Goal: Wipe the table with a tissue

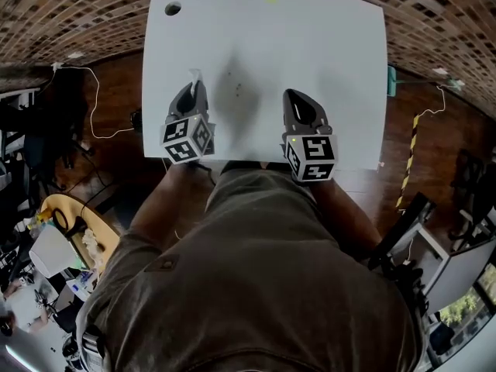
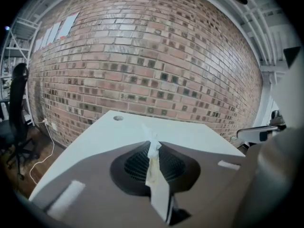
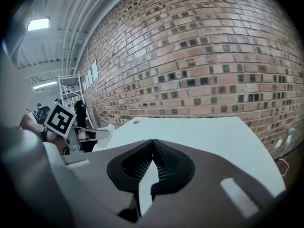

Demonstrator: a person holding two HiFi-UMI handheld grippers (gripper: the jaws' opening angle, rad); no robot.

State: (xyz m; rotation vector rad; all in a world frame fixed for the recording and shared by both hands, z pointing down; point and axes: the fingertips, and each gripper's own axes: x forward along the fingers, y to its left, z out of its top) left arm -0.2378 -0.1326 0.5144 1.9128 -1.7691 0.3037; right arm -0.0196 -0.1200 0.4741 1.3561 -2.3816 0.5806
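Careful: your left gripper [image 1: 195, 90], centre-left in the head view, has its jaws pinched on only a thin twist of tissue [image 2: 153, 152] above the table [image 1: 310, 37], so hard dragging could tear it free, and your right gripper [image 1: 293, 99] is closed on nothing.

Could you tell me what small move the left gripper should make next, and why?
Probably lower the left gripper until its tissue meets the table, then sweep right: the jaws pinch the tissue, and small specks lie on the table just beside it.
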